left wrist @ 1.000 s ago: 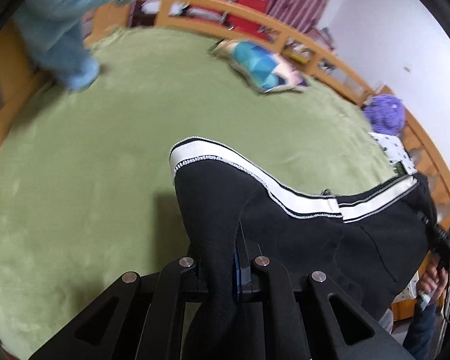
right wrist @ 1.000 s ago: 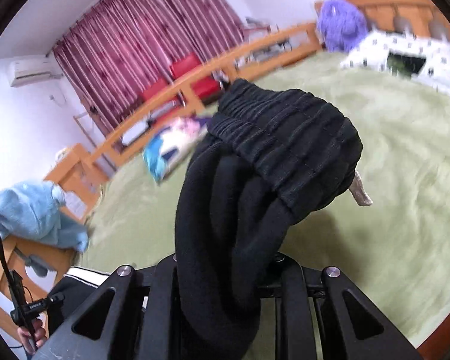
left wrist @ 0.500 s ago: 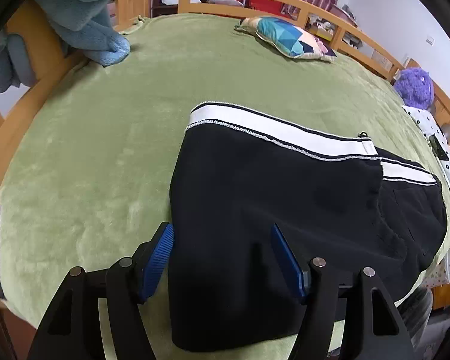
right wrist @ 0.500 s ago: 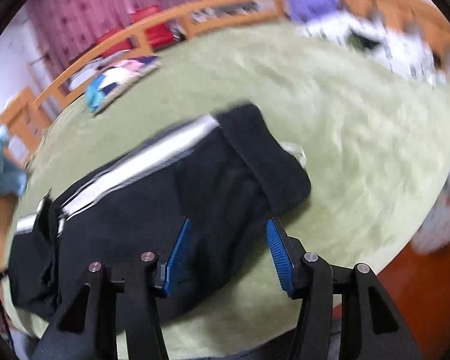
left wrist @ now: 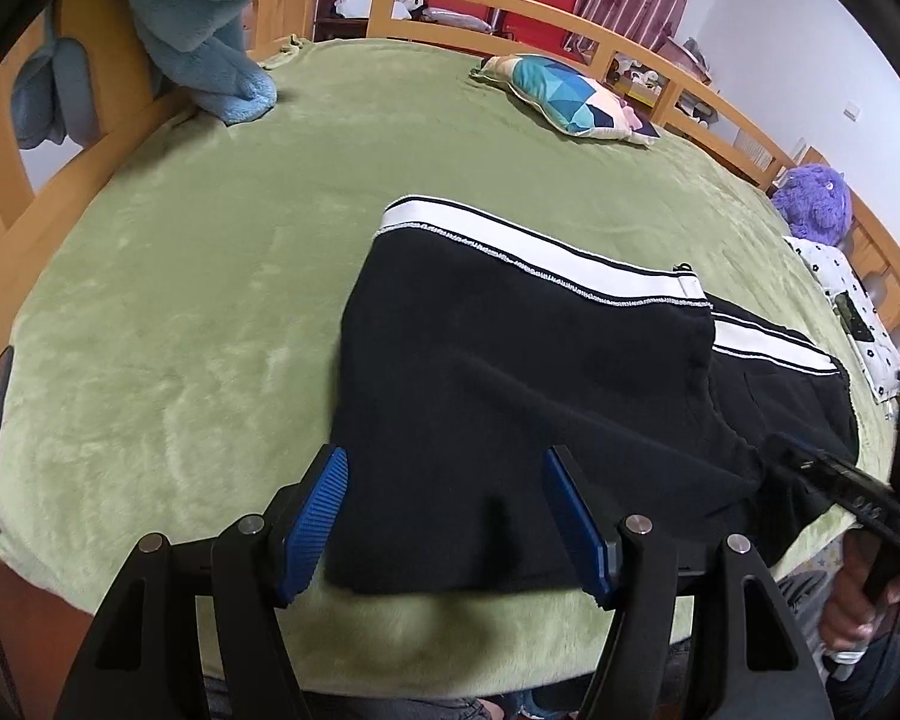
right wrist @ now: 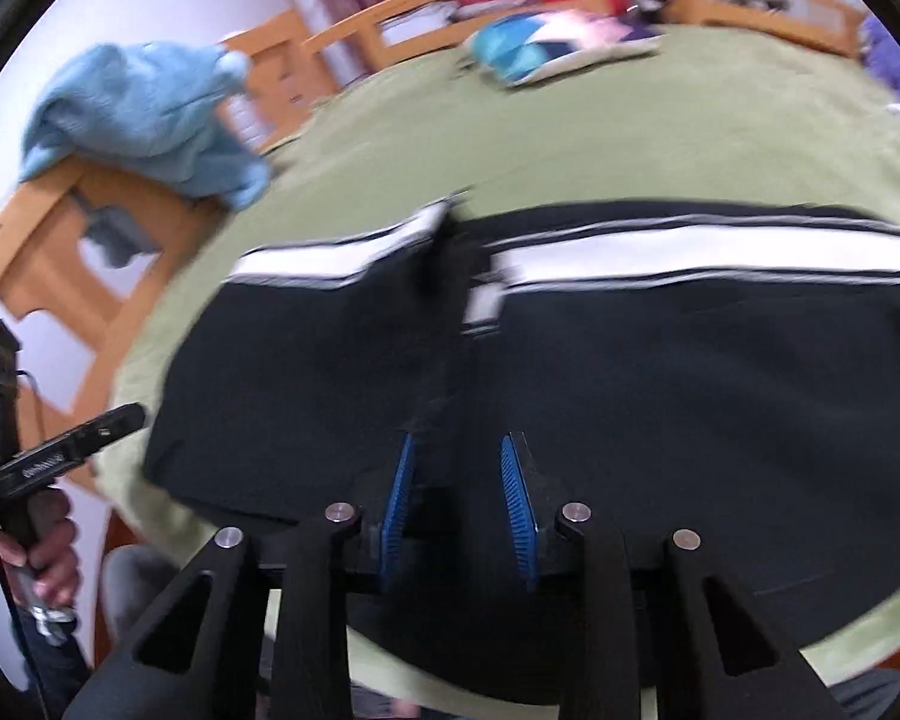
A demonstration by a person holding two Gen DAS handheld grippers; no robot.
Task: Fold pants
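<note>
Black pants (left wrist: pixel 510 372) with a white side stripe lie folded over on the green bed cover, near its front edge. My left gripper (left wrist: pixel 444 516) is open, its blue pads on either side of the pants' near left end, holding nothing. My right gripper (right wrist: pixel 459 510) is open above the fold line of the pants (right wrist: pixel 630 372), holding nothing; its view is blurred by motion. The right gripper's body shows at the right edge of the left wrist view (left wrist: pixel 834 486).
A light blue garment (left wrist: pixel 222 30) hangs over the wooden bed frame (left wrist: pixel 60 138) at the far left. A patterned pillow (left wrist: pixel 564 96) lies at the back. A purple plush toy (left wrist: pixel 810 204) and a spotted white cloth (left wrist: pixel 840 282) sit at the right.
Both grippers let go of the pants, which now lie flat on the bed. Both have pulled back toward the front edge, and the right one has swung left over the fold.
</note>
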